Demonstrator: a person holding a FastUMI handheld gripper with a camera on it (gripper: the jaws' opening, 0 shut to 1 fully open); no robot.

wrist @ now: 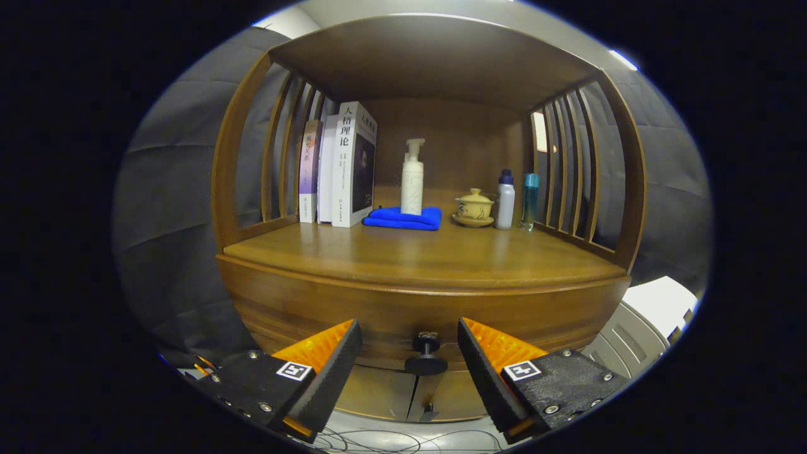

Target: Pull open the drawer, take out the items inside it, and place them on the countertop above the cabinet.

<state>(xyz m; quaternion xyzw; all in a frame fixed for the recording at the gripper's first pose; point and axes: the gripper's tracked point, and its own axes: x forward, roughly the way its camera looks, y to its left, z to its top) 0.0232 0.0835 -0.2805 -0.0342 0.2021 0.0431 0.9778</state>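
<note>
Both jaws of the gripper (410, 359) flank the closed drawer's black knob (426, 354), untouched.

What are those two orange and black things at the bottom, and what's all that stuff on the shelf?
Those are the two fingers of a hand-held gripper, a grabbing tool a person carries. The camera sits on it and looks forward, so you see what the tool sees. The fingers are open, holding nothing, and the black drawer knob sits between them. Above is the wooden countertop. At its back stand books, a white pump bottle on a folded blue cloth, a small lidded teacup on a saucer, a white bottle and a blue bottle.
</note>
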